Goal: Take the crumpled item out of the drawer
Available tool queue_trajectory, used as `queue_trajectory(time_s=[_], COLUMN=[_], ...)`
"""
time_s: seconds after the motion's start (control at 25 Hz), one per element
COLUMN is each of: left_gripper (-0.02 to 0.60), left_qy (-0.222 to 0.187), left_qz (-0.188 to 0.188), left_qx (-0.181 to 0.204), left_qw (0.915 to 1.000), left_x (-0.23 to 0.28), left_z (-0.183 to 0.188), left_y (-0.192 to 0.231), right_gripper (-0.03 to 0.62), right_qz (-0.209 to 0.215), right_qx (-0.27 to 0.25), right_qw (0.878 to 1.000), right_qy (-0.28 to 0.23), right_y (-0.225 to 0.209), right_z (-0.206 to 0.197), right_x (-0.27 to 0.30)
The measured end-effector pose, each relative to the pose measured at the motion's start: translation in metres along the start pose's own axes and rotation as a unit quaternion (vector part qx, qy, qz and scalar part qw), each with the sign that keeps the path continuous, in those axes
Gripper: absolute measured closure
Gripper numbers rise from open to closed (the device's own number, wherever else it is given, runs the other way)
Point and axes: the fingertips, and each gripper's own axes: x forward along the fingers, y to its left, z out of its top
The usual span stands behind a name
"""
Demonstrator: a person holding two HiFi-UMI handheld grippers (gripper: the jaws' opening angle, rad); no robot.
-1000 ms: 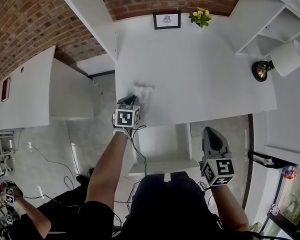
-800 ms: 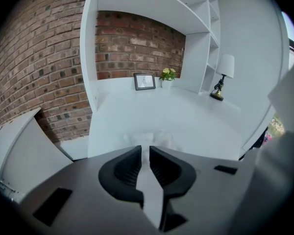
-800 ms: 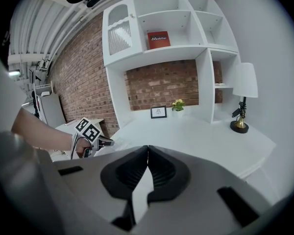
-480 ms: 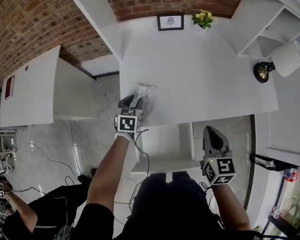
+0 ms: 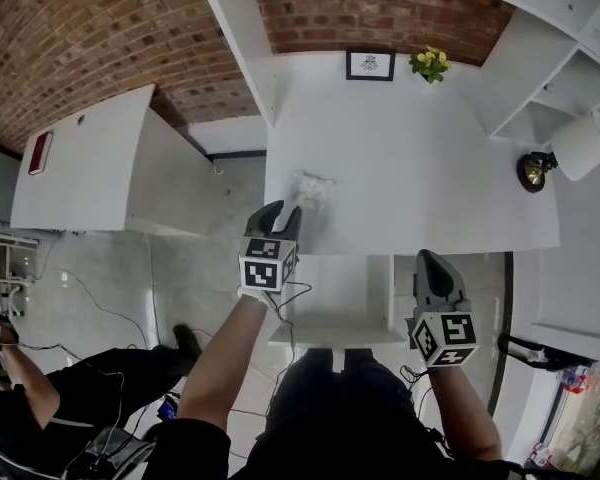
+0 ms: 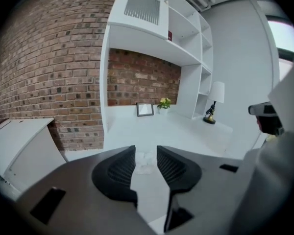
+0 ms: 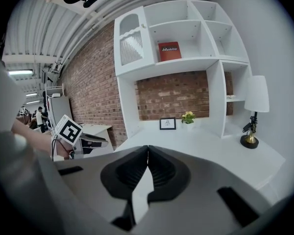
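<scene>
Head view — crumpled item [image 5: 313, 188] lies just beyond left tool [image 5: 285, 210], jaws just opening, empty.

Crumpled item [image 5: 313, 188] lies on desk [image 5: 420, 138] beyond drawer [image 5: 336, 290]

You're in a home-study set built inside a lab: white desk [image 5: 430, 158] against a brick wall [image 5: 100, 48], framed picture [image 5: 371, 64], yellow flowers [image 5: 430, 63], lamp [image 5: 570, 153], wall shelves [image 7: 196, 33] with 1 red book [image 7: 169, 51]. Loose floor cables [image 5: 98, 311], a bare ribbed ceiling [image 7: 44, 28] and another person [image 5: 40, 393] say lab.
</scene>
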Motion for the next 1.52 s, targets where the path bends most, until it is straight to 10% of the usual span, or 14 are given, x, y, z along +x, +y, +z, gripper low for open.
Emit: queue_trajectory(time_s=[0.84, 1.52], left_gripper=[0.457, 0.529], left_qy=[-0.125, -0.183], left_qz=[-0.011, -0.033], left_qx=[-0.075, -0.044], left_qw=[0.9892, 0.9817], left_x=[-0.115, -0.163], left_z=[0.082, 0.123], left_y=[-0.041, -0.072], right_gripper=[0.592, 0.592], right_qz=[0.026, 0.031], right_qx=[-0.015, -0.037], right_qw=[0.997, 0.992], right_qy=[-0.066, -0.117], right_y=[0.032, 0.035], right_z=[0.057, 0.106], right_x=[-0.022, -0.038])
